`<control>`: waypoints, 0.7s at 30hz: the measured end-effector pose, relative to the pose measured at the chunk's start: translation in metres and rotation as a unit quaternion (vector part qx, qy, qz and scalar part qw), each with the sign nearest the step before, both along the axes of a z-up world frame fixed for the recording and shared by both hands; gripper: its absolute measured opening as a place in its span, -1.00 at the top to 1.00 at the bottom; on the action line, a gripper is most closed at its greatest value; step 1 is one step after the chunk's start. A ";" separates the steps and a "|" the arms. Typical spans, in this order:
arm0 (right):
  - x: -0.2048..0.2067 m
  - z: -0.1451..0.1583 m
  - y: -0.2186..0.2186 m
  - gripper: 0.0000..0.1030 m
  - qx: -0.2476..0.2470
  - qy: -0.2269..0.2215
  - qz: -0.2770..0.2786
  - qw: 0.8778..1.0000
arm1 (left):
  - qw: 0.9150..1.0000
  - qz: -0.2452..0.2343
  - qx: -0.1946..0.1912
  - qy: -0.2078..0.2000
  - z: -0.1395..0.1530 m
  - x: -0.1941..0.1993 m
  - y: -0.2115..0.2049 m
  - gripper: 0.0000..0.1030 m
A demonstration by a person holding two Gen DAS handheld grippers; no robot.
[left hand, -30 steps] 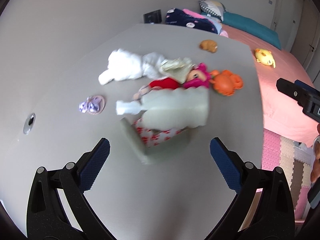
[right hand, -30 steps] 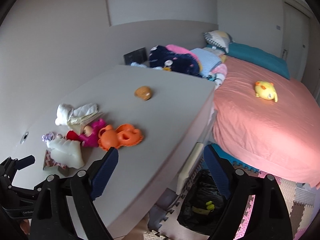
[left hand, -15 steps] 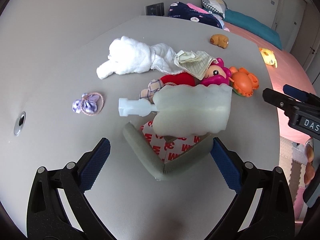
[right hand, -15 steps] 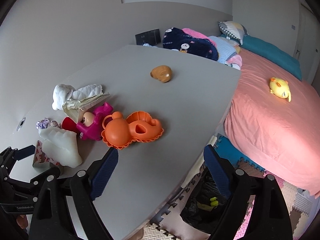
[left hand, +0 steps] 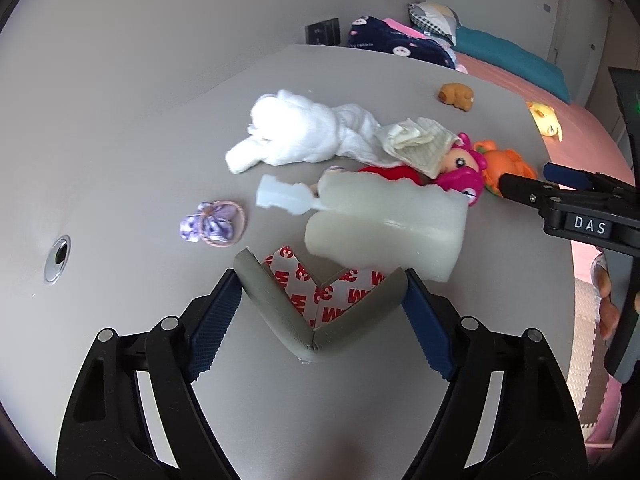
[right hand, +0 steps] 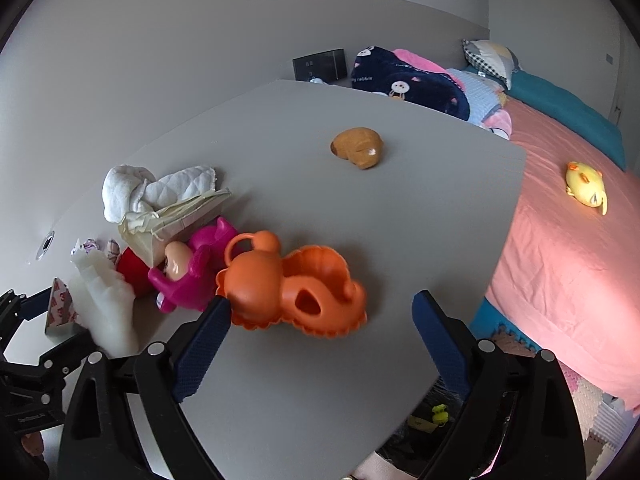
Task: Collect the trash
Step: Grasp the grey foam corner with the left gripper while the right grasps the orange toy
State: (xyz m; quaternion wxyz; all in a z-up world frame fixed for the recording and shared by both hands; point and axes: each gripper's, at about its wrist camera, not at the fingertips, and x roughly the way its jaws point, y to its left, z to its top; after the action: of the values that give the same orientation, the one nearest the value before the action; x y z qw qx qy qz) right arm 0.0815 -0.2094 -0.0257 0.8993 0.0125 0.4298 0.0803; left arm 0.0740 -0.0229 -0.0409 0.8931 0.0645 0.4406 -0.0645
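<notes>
A grey L-shaped foam corner guard (left hand: 316, 322) with red-printed adhesive backing lies on the grey table (left hand: 120, 128). My left gripper (left hand: 322, 310) is open, its fingers touching or nearly touching the guard's two ends. A white foam block (left hand: 384, 228) lies just beyond the guard; it also shows in the right wrist view (right hand: 106, 300). A crumpled beige wrapper (left hand: 416, 142) rests on the doll. My right gripper (right hand: 320, 344) is open and empty, just in front of an orange toy (right hand: 296, 284).
A white cloth (left hand: 304, 134), a pink doll (right hand: 192, 272), a purple hair tie (left hand: 212, 224) and a brown toy (right hand: 358, 148) lie on the table. A pink bed (right hand: 568, 240) with a yellow toy (right hand: 586, 188) stands to the right. A black trash bag (right hand: 436, 420) sits below the table edge.
My left gripper moved forward to the corner guard and narrowed around it. My right gripper moved closer over the table toward the orange toy.
</notes>
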 end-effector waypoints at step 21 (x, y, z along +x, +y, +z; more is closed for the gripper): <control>0.009 0.000 0.008 0.31 0.005 0.009 0.011 1.000 | 1.000 0.006 0.004 -0.016 0.007 -0.013 0.014 -0.49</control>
State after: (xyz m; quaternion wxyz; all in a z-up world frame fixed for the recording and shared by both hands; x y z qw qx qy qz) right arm 0.0907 -0.2012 -0.0261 0.8943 0.0133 0.4376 0.0925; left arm 0.0613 -0.0084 -0.0336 0.8999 0.0664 0.4273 -0.0559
